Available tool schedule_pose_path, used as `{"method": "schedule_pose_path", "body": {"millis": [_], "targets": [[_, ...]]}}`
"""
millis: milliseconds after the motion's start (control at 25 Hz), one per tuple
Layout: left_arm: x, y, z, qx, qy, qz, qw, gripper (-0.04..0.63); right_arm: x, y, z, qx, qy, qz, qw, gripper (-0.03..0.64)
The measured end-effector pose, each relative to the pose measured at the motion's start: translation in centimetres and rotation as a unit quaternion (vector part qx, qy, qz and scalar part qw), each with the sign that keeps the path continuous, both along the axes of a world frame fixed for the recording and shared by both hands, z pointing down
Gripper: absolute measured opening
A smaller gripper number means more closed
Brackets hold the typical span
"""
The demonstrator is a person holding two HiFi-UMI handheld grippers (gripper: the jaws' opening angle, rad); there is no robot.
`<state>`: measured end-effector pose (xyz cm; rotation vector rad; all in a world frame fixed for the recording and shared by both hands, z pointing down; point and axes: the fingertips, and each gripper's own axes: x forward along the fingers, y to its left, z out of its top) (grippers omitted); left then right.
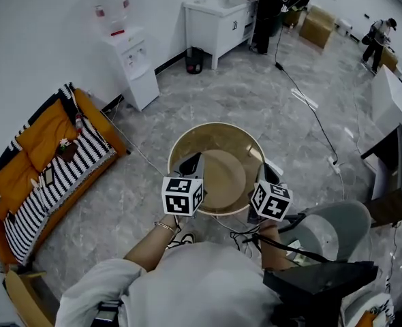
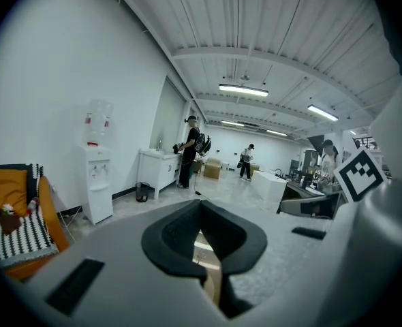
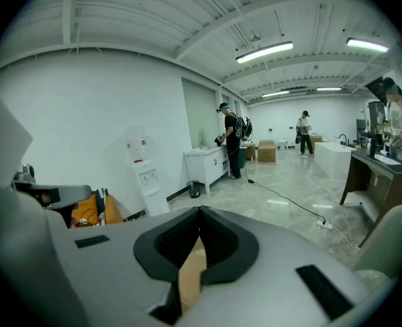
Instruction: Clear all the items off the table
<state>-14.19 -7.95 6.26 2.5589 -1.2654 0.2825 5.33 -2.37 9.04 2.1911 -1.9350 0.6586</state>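
Holding both tools above the round wooden table (image 1: 214,142), I look steeply down on it. My left gripper (image 1: 189,163) hovers over the near left edge of the table, and its fingers (image 2: 170,234) are clenched, one pad pressing against the other. My right gripper (image 1: 268,173) hovers over the near right edge, and its fingers (image 3: 170,245) are clenched on each other in the same way. The table stands on the grey marble floor (image 1: 255,94), between the striped sofa (image 1: 58,162) on the left and a grey chair (image 1: 337,227) on the right.
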Motion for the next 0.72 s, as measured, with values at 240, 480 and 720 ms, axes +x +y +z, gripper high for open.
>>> {"method": "schedule_pose_path", "body": {"millis": [240,480,720], "targets": [[-1.3,-0.1,0.1,-0.003,0.003,-0.001,1.0,0.008,-1.2,0.1,0.0,-0.005,0.002,0.003,1.0,0.023],[-1.8,-0.2,0.7,-0.008,0.001,0.001,1.0,0.006,-1.7,0.1,0.2,-0.005,-0.001,0.008,1.0,0.023],[-1.6,-0.2,0.6,-0.008,-0.001,0.007,0.9999,0.008,-1.8,0.2,0.0,-0.002,-0.004,0.01,1.0,0.023]]}}
